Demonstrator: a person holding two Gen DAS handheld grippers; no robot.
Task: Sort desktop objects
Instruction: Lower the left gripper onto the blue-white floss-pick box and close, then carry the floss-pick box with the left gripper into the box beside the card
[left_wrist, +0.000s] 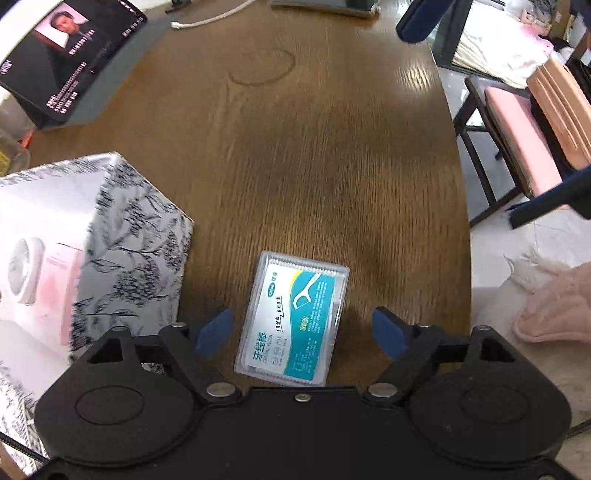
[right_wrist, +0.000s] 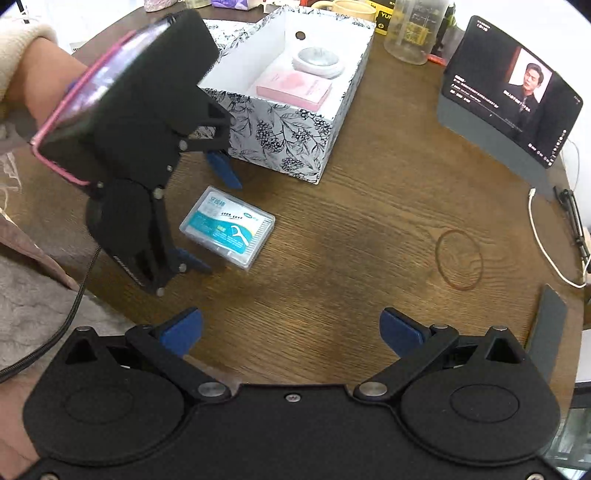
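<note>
Straddling a clear dental floss pick box (left_wrist: 292, 318), the left gripper (left_wrist: 303, 329) has its jaws spread wide, one blue pad on each side of the box, neither pad touching it. Floss box lies flat on the wooden table (left_wrist: 314, 147), teal-and-white label up, tilted slightly against the gripper's axis. Right wrist view shows the same floss box (right_wrist: 228, 226) between the left gripper's (right_wrist: 207, 218) two blue fingertips, with the gripper angled down over it and a hand with a cream sleeve (right_wrist: 22, 51) behind it.

Just left of the left gripper sits the floral-print storage box (left_wrist: 122, 236), open top, white inside. In it lie a pink flat packet (right_wrist: 293, 88) and a round white item (right_wrist: 319, 61), touching or nearly so; cannot tell exactly.

Right gripper (right_wrist: 291, 328) hangs open over bare table, nothing between its blue pads, floss box ahead and to its left. Ahead and to its right lies a thin rubber band (right_wrist: 459, 258) flat on the wood. Farther right stands a tablet (right_wrist: 517, 92) with its screen lit, propped on a grey stand; a white cable (right_wrist: 546, 243) runs near it. Beyond the storage box stand a clear measuring cup (right_wrist: 413, 33) and other small clutter, too blurred to name.
</note>
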